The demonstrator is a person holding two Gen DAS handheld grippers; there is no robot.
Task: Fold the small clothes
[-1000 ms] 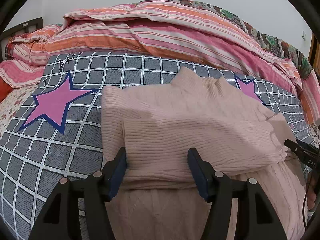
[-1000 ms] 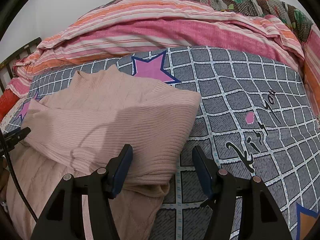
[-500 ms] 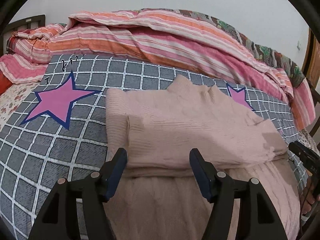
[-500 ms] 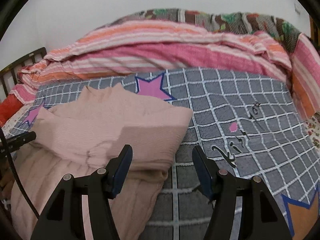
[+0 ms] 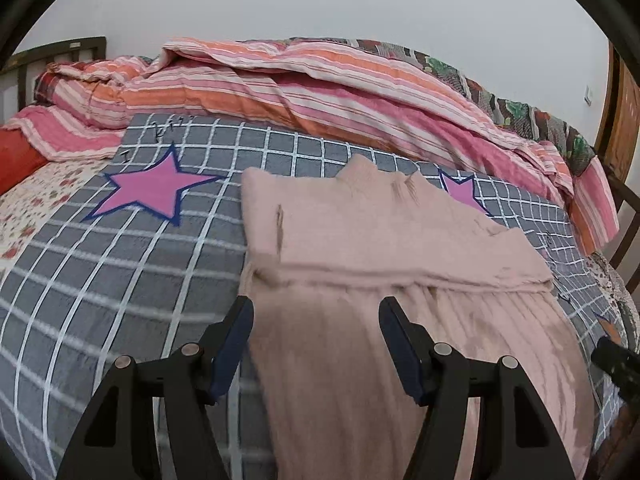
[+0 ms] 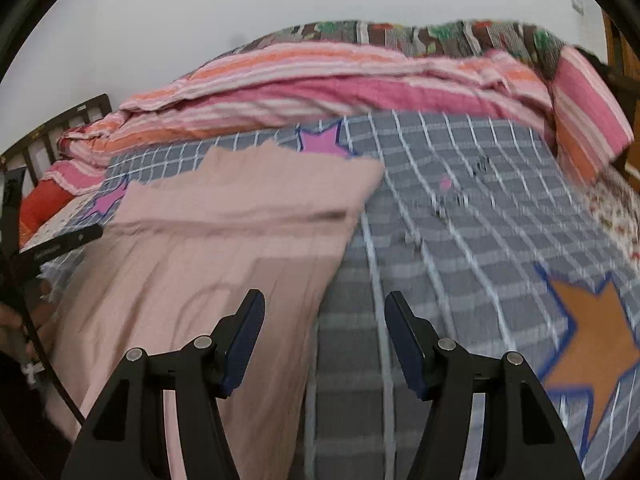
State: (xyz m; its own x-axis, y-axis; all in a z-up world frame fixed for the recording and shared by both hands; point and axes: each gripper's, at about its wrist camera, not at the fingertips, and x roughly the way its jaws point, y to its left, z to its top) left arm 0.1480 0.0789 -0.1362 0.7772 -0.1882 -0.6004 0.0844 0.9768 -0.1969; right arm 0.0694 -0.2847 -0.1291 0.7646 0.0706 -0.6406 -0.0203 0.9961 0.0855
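A pink knit sweater (image 5: 384, 248) lies flat on the grey checked blanket (image 5: 120, 280), its sleeves folded across the chest and its collar toward the far side. It also shows in the right wrist view (image 6: 224, 240). My left gripper (image 5: 316, 340) is open and empty above the sweater's lower left part. My right gripper (image 6: 324, 336) is open and empty above the sweater's lower right edge, half over the blanket (image 6: 460, 260). The right wrist view is blurred.
A striped pink and orange quilt (image 5: 320, 88) is piled along the far side of the bed. A dark wooden headboard (image 5: 52, 48) stands at the far left. The other gripper's tip shows at the right edge (image 5: 616, 360) and at the left edge (image 6: 60, 244).
Both grippers have pulled back toward me and risen away from the folded sleeves. More of the sweater's lower body is in view. Both stayed open and empty.
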